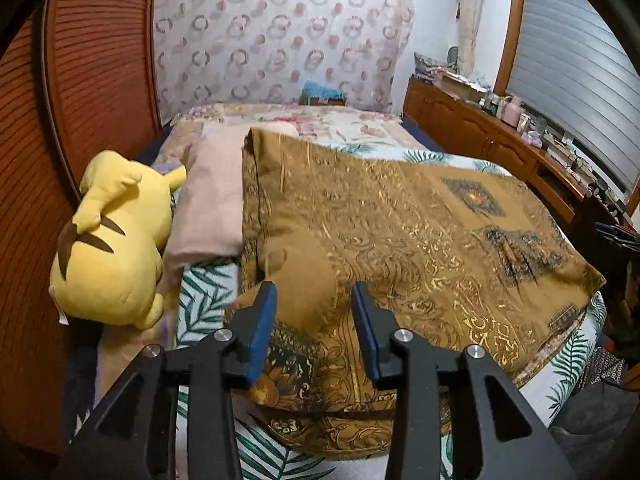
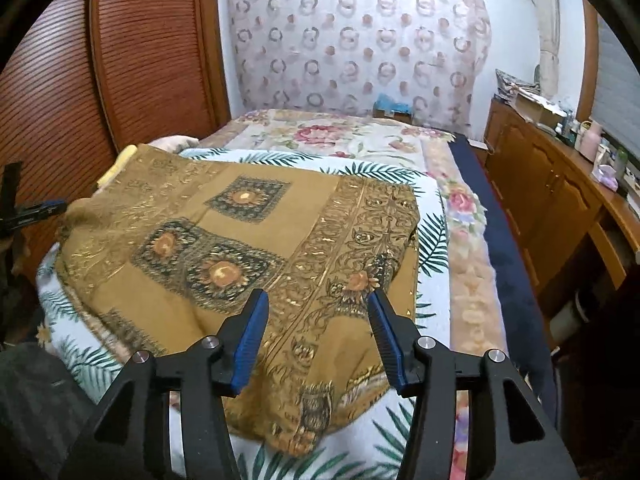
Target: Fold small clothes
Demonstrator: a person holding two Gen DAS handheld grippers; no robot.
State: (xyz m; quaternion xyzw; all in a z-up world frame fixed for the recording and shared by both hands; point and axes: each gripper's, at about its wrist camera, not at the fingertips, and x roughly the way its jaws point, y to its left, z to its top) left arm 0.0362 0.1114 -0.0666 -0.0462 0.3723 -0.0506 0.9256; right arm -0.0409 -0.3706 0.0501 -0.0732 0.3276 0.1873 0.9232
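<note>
You see one mustard-brown cloth (image 1: 400,216) with gold scrollwork and dark flower squares, spread flat on the bed (image 2: 340,136). Your left hand-held gripper (image 1: 314,300) and right hand-held gripper (image 2: 318,312) both hover released above its near edge. One yellow plush toy (image 1: 108,248) lies beside it.

Plush: yellow stuffed toy with brown back stripes (image 1: 106,240), lying by the bed's edge
Pillow: plain beige (image 1: 212,200); just beside that toy
Sheet: white, green palm-leaf print (image 2: 432,240)
Wardrobe: reddish slatted wooden doors (image 2: 148,48)
Sideboard: brown wooden cabinet (image 2: 540,184); cluttered top
</note>
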